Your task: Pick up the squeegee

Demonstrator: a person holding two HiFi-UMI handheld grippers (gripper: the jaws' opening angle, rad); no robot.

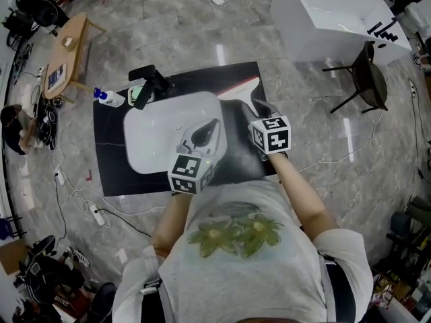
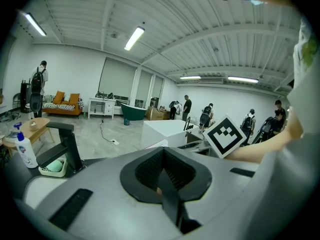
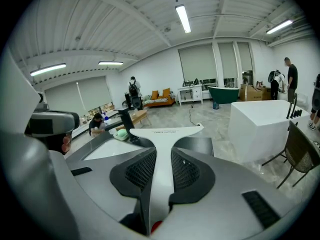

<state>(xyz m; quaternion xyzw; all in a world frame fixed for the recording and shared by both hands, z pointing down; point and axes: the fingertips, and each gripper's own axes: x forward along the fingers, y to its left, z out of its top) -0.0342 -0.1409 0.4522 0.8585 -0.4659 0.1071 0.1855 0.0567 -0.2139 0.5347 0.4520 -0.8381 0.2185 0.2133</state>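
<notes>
Two pads [image 3: 141,170] of the right tool [image 3: 163,158] clamp the squeegee [image 3: 167,132] handle.

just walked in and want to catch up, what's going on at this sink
A person stands at a black counter with a white sink, a gripper in each hand. The right gripper is closed on the handle of a white squeegee. Its blade points away over the counter and looks lifted off it. The left gripper has its jaws together with nothing in them and hangs over the near part of the sink.
</notes>
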